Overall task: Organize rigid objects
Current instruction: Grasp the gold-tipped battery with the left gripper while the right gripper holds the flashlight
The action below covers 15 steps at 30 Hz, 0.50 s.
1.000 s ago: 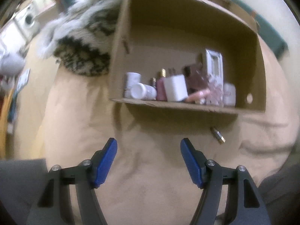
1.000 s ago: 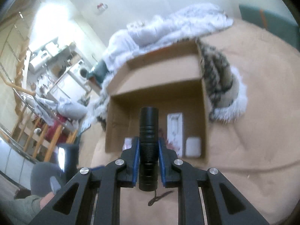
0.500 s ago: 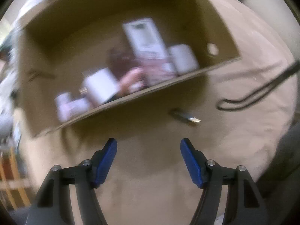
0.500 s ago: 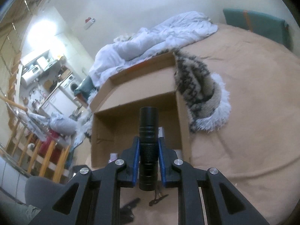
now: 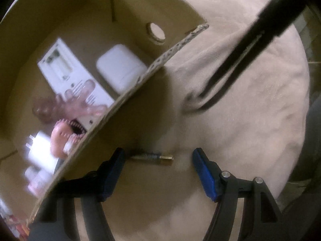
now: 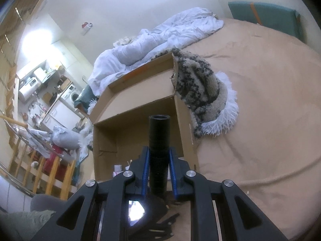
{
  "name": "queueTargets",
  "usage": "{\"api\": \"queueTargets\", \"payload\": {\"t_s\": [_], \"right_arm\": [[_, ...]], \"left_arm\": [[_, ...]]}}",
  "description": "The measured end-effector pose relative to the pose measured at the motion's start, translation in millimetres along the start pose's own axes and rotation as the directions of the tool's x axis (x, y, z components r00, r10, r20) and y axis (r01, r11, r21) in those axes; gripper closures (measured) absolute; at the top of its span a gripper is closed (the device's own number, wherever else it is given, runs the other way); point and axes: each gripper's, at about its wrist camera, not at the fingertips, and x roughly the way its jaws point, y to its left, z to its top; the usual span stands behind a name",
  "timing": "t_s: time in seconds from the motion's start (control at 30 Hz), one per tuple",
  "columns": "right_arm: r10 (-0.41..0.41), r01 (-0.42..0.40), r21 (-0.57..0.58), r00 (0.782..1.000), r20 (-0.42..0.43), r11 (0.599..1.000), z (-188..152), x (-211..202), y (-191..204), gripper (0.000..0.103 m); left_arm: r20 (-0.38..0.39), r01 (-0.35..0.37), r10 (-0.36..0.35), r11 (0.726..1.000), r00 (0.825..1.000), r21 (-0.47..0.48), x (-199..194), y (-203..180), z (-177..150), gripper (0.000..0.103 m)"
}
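The tan bedspread (image 5: 230, 120) is giving open room to the right, while the cardboard box (image 5: 152, 68) edge is crowding the left. The right gripper (image 6: 159, 170) is clamping an upright black flashlight (image 6: 159, 140) just before the box. The left gripper (image 5: 158, 172) is gaping wide around a small metal stick (image 5: 154, 158), lying crosswise between its pads, touching neither.
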Motion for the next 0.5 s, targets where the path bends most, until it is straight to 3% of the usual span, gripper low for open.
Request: {"api": "queueTargets", "payload": {"t_s": [0.1,0.23,0.5], "right_arm": [[0.008,-0.008,0.002,1.000,-0.007,1.000,-1,2,0,0.083],[0.013,-0.013,0.002,1.000,-0.013,1.000,0,4,1,0.083],[-0.004,0.003,-0.008,1.000,-0.024,1.000,1,8,2,0.083]], "left_arm": [[-0.001,0.029,-0.029,1.000,1.000,-0.002,5,4,5,0.041],[0.015,0.055,-0.055,0.998,0.998,0.028,6,-1,10,0.063],[0.023,0.033,-0.034,0.999,0.999,0.020,6,-24,13,0.064]]}}
